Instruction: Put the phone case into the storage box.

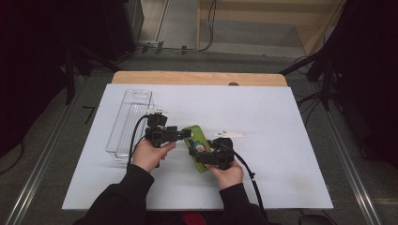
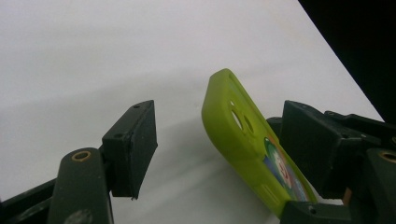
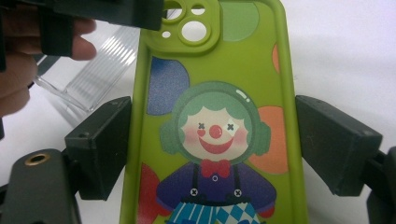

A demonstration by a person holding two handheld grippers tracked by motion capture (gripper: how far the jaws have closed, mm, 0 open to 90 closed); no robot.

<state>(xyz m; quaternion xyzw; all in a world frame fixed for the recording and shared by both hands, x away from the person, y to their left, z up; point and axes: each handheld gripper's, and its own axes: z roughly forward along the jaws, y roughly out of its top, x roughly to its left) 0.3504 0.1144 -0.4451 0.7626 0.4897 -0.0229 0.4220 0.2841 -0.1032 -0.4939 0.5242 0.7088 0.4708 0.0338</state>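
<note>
right gripper (image 3: 212, 140) jaws clamped across phone case (image 3: 215, 116) | left gripper (image 2: 224, 154) jaws released, straddling case top edge | close squarely, avoid twisting

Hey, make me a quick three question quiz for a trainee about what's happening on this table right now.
1. True or false: the phone case is green with a clown picture.
2. Which gripper has the case between its jaws across the case's width: A left gripper, B right gripper?
3. What lies on the white table to the person's left?

Key: 1 true. 2 B. 3 A clear plastic tray.
</note>
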